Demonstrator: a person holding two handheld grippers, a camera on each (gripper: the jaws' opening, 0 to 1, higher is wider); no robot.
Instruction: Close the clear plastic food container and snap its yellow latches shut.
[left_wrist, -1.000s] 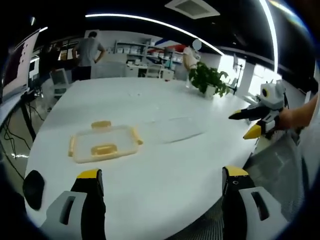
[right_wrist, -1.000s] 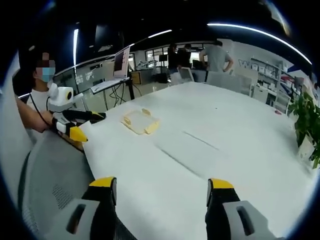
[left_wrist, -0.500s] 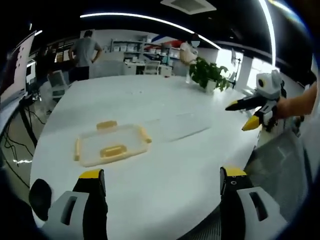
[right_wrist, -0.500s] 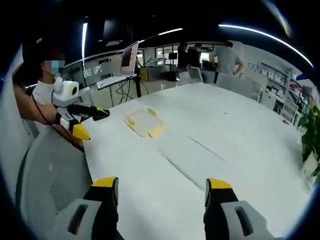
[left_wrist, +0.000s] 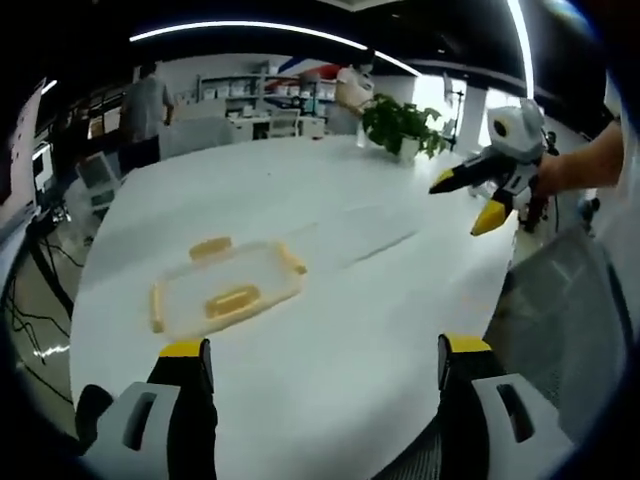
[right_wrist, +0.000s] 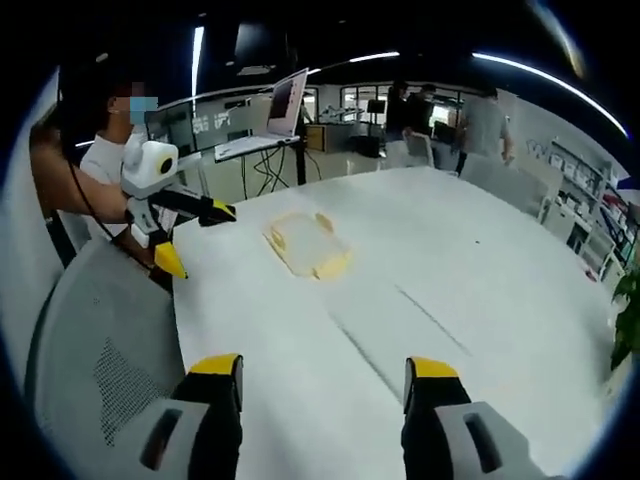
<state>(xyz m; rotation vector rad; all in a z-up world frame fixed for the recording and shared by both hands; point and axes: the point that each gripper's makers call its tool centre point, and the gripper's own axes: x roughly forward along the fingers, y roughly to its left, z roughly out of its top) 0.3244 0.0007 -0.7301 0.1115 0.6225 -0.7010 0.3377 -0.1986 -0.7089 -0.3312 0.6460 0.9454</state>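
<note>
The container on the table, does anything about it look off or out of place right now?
Nothing looks damaged or spilled. The container sits flat on the white table with its yellow latches splayed outward, and the clear lid lies apart beside it, not on top. Both grippers, left and right, are open and away from it.

Grey-bodied left tongs (left_wrist: 325, 362), right tongs (right_wrist: 325, 378): black jaws, yellow tips; person's white T-shirt (right_wrist: 100, 165).
</note>
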